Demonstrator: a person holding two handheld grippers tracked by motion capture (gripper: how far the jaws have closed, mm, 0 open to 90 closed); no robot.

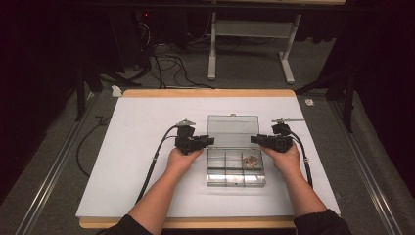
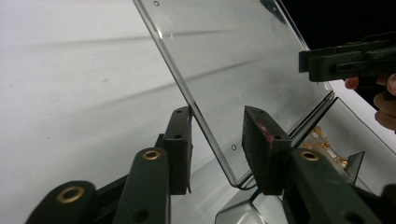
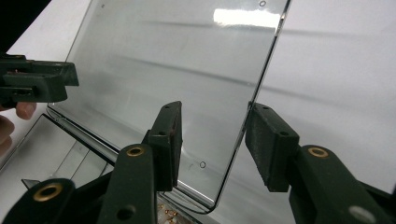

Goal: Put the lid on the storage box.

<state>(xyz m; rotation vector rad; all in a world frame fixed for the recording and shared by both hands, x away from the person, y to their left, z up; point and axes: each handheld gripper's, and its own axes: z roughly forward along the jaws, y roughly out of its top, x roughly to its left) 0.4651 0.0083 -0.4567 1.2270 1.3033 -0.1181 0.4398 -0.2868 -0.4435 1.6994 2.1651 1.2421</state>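
The box (image 1: pixel 235 166) lid (image 2: pixel 224 65) is straddled by both tongs, left (image 2: pixel 215 135) and right (image 3: pixel 212 133), edges between unclenched jaws. If it's squeezed unevenly, the lid could get twisted or the box dragged.

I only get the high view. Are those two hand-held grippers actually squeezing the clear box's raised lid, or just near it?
Observer: The lid edge stands between the pads of the left hand-held gripper, with a gap to one pad, so it isn't squeezed.
Operator: And the other one?
Observer: The right hand-held gripper straddles the opposite side edge, and there's a gap to its inner pad too.
Operator: What's that speck inside the box?
Observer: Small shiny golden pieces, heaped in one compartment near the hinge.
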